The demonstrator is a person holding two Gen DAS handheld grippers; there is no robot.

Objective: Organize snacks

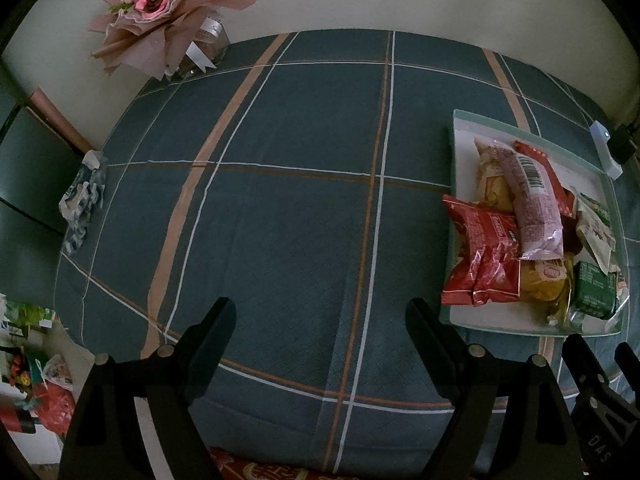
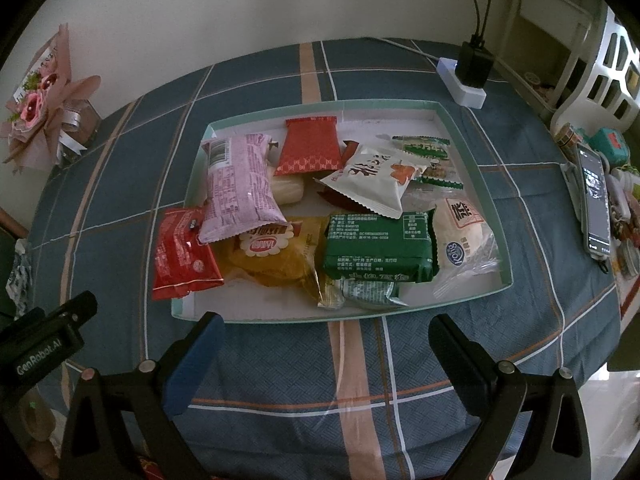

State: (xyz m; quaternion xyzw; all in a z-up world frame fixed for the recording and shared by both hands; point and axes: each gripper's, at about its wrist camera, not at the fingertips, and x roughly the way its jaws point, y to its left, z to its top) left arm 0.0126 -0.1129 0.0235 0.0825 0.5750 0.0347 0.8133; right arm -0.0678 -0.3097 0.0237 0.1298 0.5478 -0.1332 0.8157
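A shallow teal-rimmed tray on the plaid table holds several snack packs: a pink pack, a red pack hanging over the tray's left rim, a yellow pack, a green pack, a white pack and a red-orange pack. My right gripper is open and empty just in front of the tray. My left gripper is open and empty over bare tablecloth, left of the tray. The pink pack and red pack show there too.
A paper flower bouquet stands at the table's far left corner. A power strip with a black charger lies behind the tray. A phone and small items sit at the right edge. A crumpled wrapper lies at the left edge.
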